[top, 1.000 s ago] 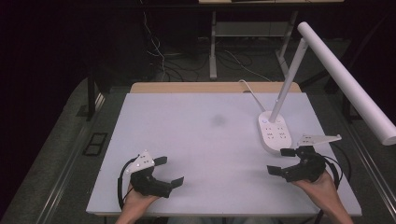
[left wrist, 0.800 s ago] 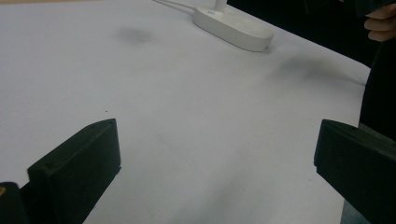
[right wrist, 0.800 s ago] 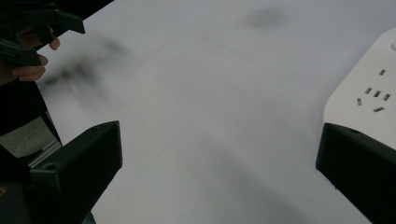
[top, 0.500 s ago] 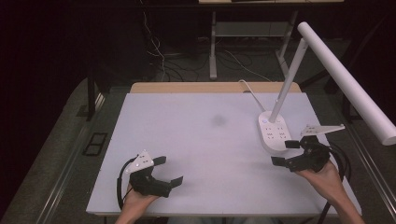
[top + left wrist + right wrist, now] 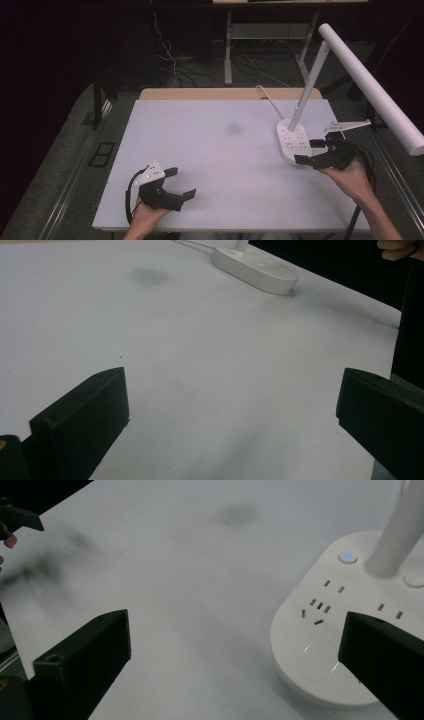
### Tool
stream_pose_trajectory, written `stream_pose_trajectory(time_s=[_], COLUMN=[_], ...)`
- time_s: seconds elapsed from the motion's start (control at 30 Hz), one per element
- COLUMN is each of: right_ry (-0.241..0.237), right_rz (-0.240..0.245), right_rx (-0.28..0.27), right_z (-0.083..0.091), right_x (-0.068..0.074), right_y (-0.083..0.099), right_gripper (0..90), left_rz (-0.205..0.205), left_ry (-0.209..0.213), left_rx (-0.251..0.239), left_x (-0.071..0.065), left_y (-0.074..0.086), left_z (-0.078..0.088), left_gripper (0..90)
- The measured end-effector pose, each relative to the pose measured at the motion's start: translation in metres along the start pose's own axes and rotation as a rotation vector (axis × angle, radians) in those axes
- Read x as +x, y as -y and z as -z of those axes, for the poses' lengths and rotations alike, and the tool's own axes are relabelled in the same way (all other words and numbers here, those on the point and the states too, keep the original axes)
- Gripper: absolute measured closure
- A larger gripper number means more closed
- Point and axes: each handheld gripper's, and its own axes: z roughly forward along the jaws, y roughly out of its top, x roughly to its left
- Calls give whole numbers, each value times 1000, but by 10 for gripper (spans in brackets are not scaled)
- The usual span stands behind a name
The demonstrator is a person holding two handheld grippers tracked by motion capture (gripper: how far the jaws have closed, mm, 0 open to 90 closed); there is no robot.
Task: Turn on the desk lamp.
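Since the earlier frames, the right gripper (image 5: 308, 151) has been travelling forward and inward from the near right part of the table, and it is now sitting just beside the lamp base; the left gripper (image 5: 180, 182) is staying where it was near the front left edge.

Dark floor is surrounding the white table (image 5: 215, 150), with loose cables (image 5: 170, 60) trailing across it and the legs of another table (image 5: 228, 50) standing further back. A wooden strip (image 5: 200, 93) is running along the table's far edge. On the white top a faint grey smudge (image 5: 234, 128) is showing near the middle.

Rising from the right side, the desk lamp's long white tube head (image 5: 370, 85) is slanting out over the table's right edge, carried by a tilted white stem (image 5: 310, 85). Its oval base (image 5: 325, 645) is lying flat, carrying socket slots and 1 small lit blue button (image 5: 348, 556), with a white cord (image 5: 267, 97) leading off the back.

Both grippers are spread wide, holding nothing. In the right gripper view, 1 jaw is hanging over the near rim of the base, the other over bare table.
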Motion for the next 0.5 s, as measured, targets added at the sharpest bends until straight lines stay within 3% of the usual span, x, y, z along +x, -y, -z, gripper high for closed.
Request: stream_pose_trajectory(time_s=[0.5], right_ry=[11], right_rz=[-31], right_rx=[0], right_z=[-5], right_x=[-23], right_y=[-9], right_gripper=[2], left_rz=[-6], left_ry=[-3], left_rx=[7], left_x=[0], left_y=[0], left_z=[0], left_gripper=[0])
